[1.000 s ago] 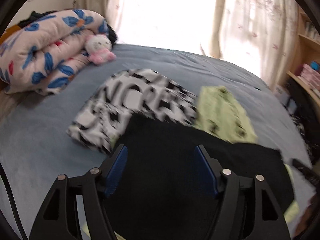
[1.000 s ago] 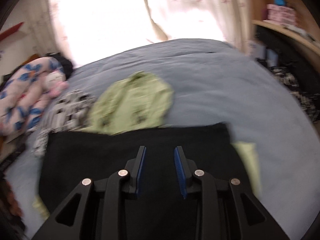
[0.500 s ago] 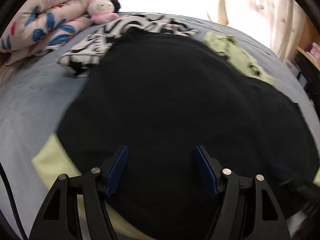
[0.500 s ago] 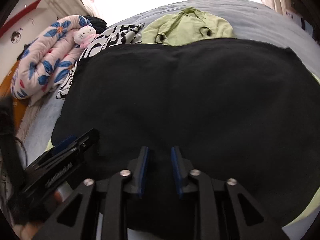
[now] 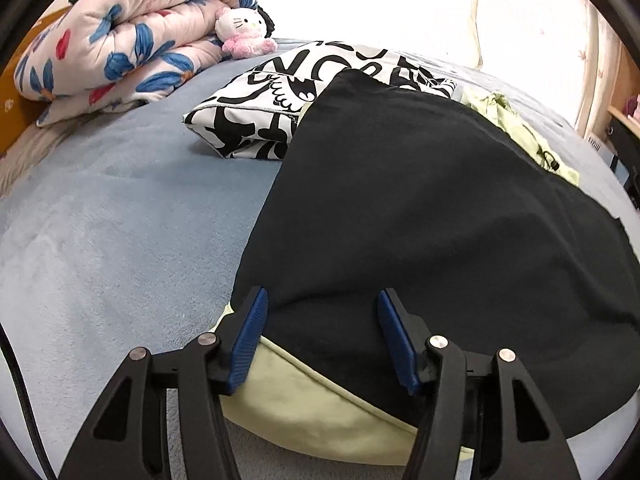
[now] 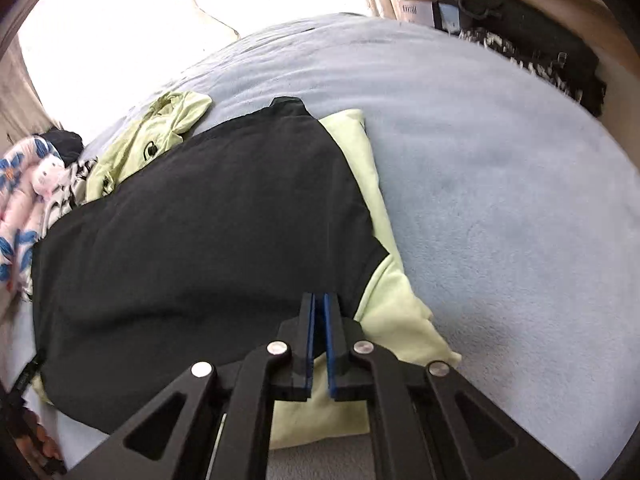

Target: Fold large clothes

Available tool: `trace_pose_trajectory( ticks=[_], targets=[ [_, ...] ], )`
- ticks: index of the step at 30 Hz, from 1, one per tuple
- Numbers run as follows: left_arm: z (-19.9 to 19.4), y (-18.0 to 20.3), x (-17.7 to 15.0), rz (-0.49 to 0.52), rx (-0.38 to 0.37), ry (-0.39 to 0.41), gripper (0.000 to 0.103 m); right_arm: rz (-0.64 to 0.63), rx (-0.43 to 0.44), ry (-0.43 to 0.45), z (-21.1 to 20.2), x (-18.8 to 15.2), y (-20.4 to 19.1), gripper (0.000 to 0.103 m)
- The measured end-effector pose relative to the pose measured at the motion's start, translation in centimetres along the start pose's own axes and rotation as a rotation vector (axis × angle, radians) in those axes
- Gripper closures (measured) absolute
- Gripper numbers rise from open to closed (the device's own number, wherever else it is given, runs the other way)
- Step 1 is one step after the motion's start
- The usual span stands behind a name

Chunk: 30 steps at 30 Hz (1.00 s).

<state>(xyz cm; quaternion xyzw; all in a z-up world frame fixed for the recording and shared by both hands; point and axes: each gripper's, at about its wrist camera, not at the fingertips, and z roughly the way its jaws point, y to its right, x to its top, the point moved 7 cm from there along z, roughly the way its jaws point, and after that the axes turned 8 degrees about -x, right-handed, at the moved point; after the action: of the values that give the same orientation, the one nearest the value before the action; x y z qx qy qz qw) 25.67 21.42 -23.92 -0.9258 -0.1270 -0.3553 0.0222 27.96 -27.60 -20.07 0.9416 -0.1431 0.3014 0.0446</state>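
A large black garment [image 5: 432, 208] lies spread on the blue bed, over a pale green cloth [image 5: 320, 412]. It also shows in the right wrist view [image 6: 200, 232], with the pale green cloth [image 6: 392, 304] sticking out at its right side. My left gripper [image 5: 322, 312] is open, its fingers astride the black garment's near left edge. My right gripper [image 6: 319, 304] has its pads nearly together at the garment's near right edge; whether cloth is pinched between them is not visible.
A folded black-and-white printed garment [image 5: 288, 92] and a light green hooded top [image 6: 160, 140] lie beyond the black one. A rolled flowered quilt [image 5: 120, 40] with a pink plush toy [image 5: 244, 28] sits far left. Shelves [image 6: 520, 32] stand at the right of the bed.
Both grippers have dropped low to the bed and pulled to the black garment's near corners. The right gripper's jaws have closed from a narrow gap to almost touching. The left stays open.
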Motion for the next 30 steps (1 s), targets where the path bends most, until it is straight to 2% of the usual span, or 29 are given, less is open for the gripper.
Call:
trace_pose_trajectory(
  ticks=[4, 6, 11, 17, 23, 30],
  targets=[
    [0.1, -0.4, 0.3, -0.024, -0.028, 0.004, 0.046, -0.049, -0.058, 0.023, 0.0, -0.3, -1.3, 0.094],
    [0.1, -0.4, 0.2, -0.028, -0.037, 0.005, 0.046, -0.056, -0.055, 0.026, -0.2, -0.5, -1.4, 0.09],
    [0.2, -0.1, 0.3, -0.007, -0.024, -0.003, 0.045, -0.056, -0.05, 0.016, -0.4, -0.4, -0.7, 0.087],
    [-0.5, -0.1, 0.7, -0.005, -0.025, -0.049, 0.044, -0.041, -0.03, -0.017, -0.9, -0.5, -1.0, 0.08],
    [-4.2, -0.7, 1.0, -0.018, -0.015, -0.071, 0.044, -0.017, 0.018, -0.068, -3.1, -1.6, -1.6, 0.08],
    [-10.1, -1.0, 0.3, 0.021, -0.007, -0.065, 0.043, -0.054, 0.048, -0.065, -7.7, -3.3, -2.4, 0.08]
  ],
)
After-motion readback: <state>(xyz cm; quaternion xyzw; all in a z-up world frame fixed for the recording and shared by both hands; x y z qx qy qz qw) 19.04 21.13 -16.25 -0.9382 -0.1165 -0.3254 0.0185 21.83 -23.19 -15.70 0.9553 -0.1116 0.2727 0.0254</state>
